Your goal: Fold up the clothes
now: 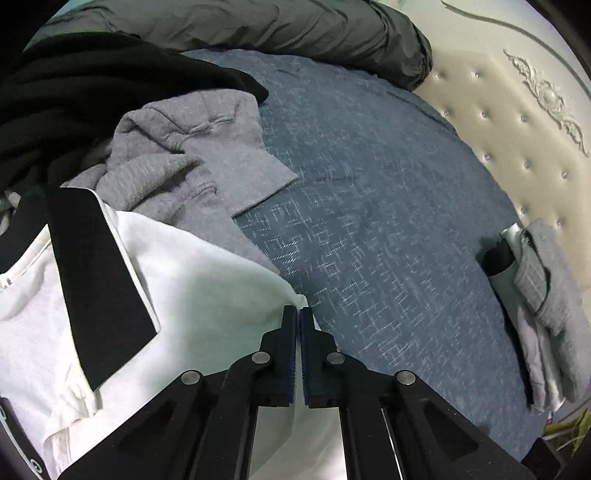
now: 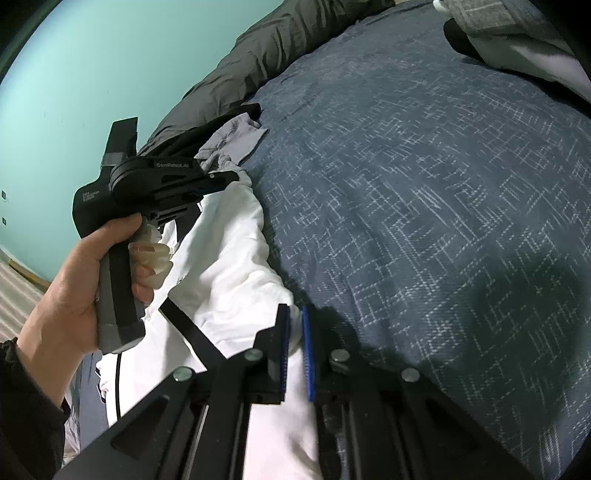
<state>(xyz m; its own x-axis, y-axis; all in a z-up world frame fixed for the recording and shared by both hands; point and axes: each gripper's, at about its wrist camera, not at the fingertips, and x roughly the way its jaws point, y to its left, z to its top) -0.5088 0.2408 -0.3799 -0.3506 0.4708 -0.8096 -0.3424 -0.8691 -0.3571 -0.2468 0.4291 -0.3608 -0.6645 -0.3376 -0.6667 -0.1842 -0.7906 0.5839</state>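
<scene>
On the bed, both my grippers have hold of one white garment [image 1: 207, 280], a top with black trim, lying along the left side of the blue bedspread [image 1: 369, 221]. Nearest my right-hand camera, the right gripper [image 2: 295, 343] is pinched on a white fold at the garment's near end; the cloth bulges up between the blue pads [image 2: 307, 354], so the jaws stand narrow rather than fully together. My left gripper [image 1: 298, 321] is closed tight at the far end, its pads meeting over the white edge where it borders the bedspread. From the right-hand camera, the person's left hand [image 2: 74, 288] grips that tool's handle just above the garment.

To do this step well, I judge the two pinches must lift together and level, so the edge between them stays taut and straight. The right-hand bite looks bunched; I would check it holds one layer's edge, not a wad, before pulling. The black band [image 1: 99, 280] could drag or twist, so I would raise slowly.

Beyond the white garment, a rumpled grey garment [image 1: 184, 166] and a black one [image 1: 92, 92] overlap it toward the bed's far left; lifting may snag them. Farther off, a dark grey quilt [image 1: 258, 33] lies along the far edge, and a folded pile [image 1: 546, 295] sits at the right edge by the padded headboard [image 1: 498, 122], a likely resting place.
</scene>
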